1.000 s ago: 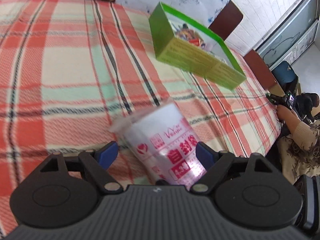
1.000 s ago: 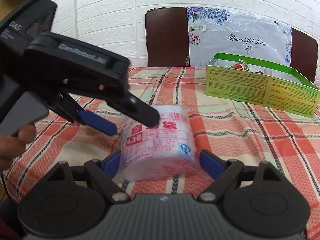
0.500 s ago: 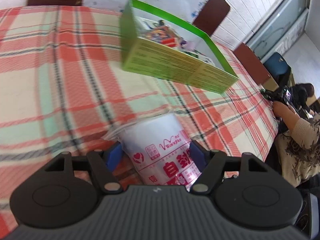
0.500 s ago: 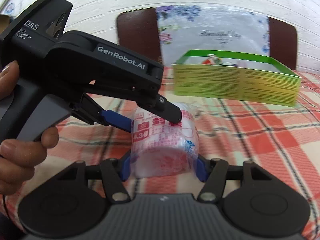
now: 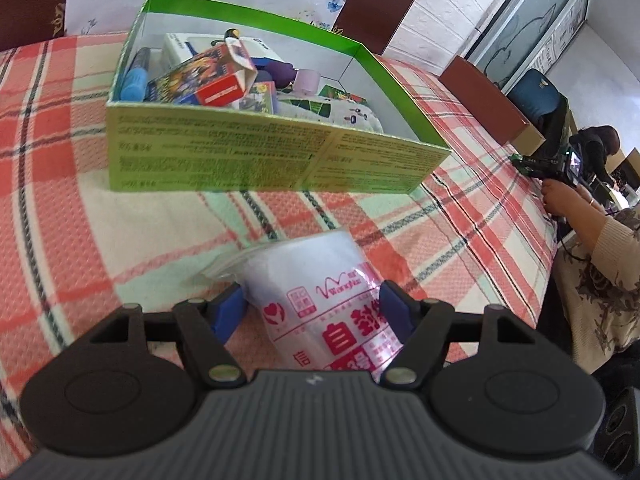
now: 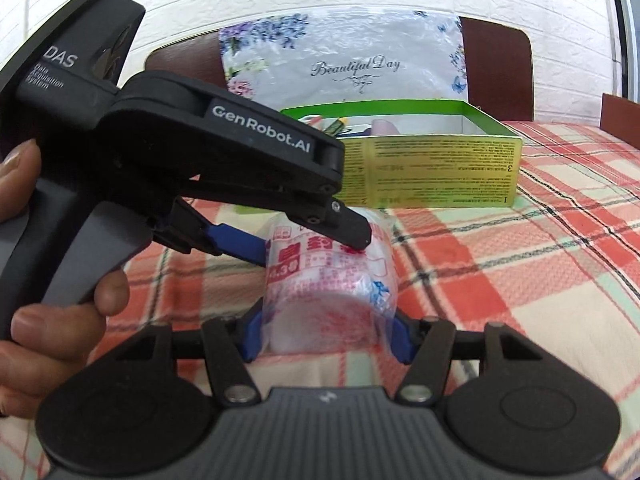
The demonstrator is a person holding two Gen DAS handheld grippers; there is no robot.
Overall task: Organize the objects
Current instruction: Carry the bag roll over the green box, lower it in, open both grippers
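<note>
A white roll in clear plastic with pink print is gripped from two sides above the plaid tablecloth. My left gripper has its blue pads pressed on the roll's sides. In the right wrist view the left gripper comes in from the left, held by a hand, and clamps the far end of the roll. My right gripper is shut on the near end. Just beyond stands an open green box holding several small packages.
Brown chair backs and a floral plastic bag stand behind the table against a white brick wall. Another person sits at the table's right edge holding a black device.
Both grippers' jaws have closed onto the roll. The roll and both grippers have travelled across the table toward the green box, which now looks much nearer.
</note>
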